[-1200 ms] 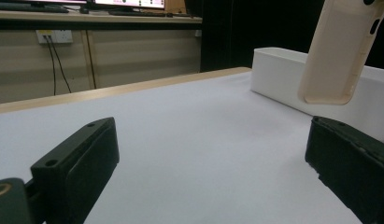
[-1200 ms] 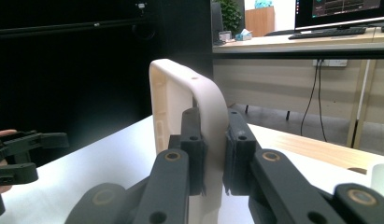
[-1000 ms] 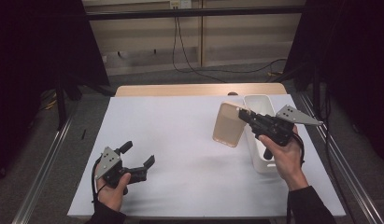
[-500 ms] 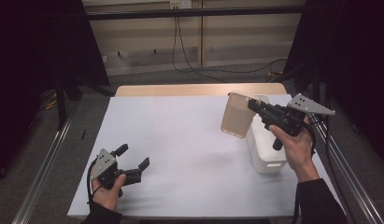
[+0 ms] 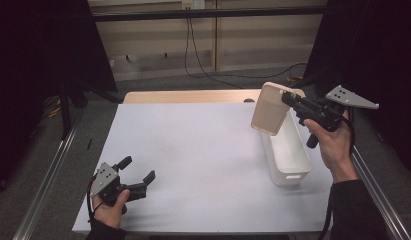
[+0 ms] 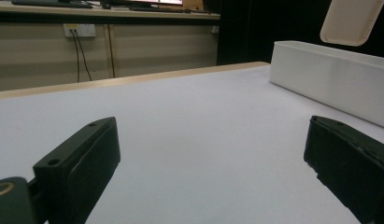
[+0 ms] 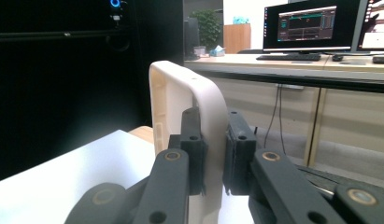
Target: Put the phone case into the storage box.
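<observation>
High view: right hand-held gripper (image 5: pixel 288 99) holds the beige lid (image 5: pixel 269 115) tilted in the air over the white bin (image 5: pixel 288 152) at the tabletop's (image 5: pixel 193 150) far right. Left gripper view: left hand-held gripper (image 6: pixel 208 163) jaws spread wide, near-left. Right gripper view: jaws clamp the lid's rim.

White table (image 5: pixel 193 150), wood-panelled wall (image 5: pixel 158 35), black curtains (image 5: pixel 38 45), monitors (image 7: pixel 299 23) on desk (image 7: pixel 292 63)
</observation>
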`<state>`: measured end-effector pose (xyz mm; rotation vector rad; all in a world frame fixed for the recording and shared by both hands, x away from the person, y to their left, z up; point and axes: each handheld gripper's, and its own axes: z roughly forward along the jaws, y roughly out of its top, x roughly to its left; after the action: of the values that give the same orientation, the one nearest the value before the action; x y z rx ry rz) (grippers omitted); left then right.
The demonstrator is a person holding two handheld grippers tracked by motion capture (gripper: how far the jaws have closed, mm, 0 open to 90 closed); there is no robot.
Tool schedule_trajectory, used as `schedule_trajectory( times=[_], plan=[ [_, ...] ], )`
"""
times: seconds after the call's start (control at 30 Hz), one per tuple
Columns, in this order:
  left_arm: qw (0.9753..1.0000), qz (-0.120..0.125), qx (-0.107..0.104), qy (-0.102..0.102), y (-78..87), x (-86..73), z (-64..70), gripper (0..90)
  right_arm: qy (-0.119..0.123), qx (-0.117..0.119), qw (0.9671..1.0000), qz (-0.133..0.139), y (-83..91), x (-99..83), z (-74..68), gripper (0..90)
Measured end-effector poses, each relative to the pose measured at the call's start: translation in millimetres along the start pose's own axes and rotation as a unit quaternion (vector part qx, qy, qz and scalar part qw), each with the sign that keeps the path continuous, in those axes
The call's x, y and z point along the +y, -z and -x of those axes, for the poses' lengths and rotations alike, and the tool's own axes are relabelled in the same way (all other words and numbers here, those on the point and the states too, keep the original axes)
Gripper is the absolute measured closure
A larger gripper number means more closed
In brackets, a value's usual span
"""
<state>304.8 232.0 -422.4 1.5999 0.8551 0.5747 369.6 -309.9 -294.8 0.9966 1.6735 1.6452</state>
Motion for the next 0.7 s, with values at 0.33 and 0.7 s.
schedule_trajectory(
  times=[0.33,0.7],
  plan=[
    [1.0,-0.008,-0.003,-0.001,-1.2,-2.6,3.0,3.7,0.01,-0.012,0.9999,-0.004,-8.8,-0.2,23.8,80.8],
    [0.9998,-0.019,-0.008,-0.007,-5.5,-5.6,7.9,3.6,0.024,-0.015,0.9996,-0.003,-14.9,-1.6,48.6,80.8]
  ],
)
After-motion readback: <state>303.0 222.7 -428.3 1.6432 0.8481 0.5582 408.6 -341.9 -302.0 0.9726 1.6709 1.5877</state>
